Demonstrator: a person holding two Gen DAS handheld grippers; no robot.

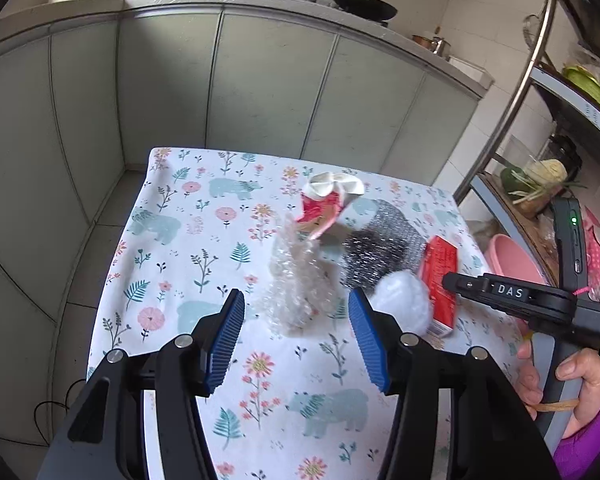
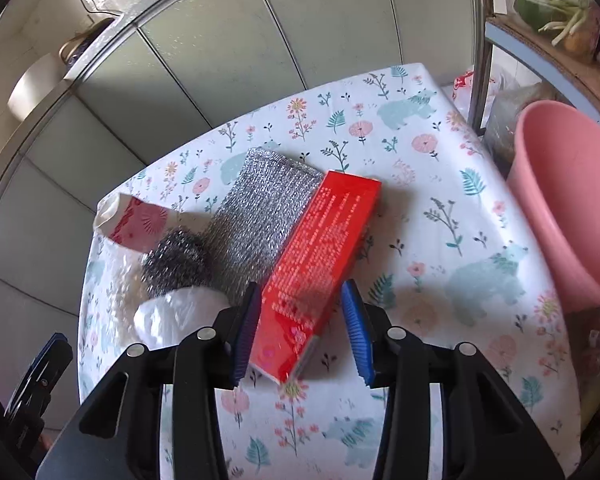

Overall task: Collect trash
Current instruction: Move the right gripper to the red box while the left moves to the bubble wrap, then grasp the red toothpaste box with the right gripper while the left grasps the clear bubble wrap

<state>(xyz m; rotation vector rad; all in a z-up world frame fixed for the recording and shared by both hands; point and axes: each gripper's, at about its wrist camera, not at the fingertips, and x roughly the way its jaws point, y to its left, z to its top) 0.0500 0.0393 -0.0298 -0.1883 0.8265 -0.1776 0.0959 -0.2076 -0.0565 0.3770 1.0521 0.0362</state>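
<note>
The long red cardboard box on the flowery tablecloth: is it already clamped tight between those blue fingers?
No: the long red cardboard box lies flat on the tablecloth, with the right gripper open around its near end.

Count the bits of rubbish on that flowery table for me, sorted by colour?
Red: 2, the red box and the crumpled red-and-white paper cup.
Silver: 2, the steel wool ball and the mesh scouring cloth.
White: 1, the white wad.
Clear: 1, the bubble wrap.
Total: 6.
</note>
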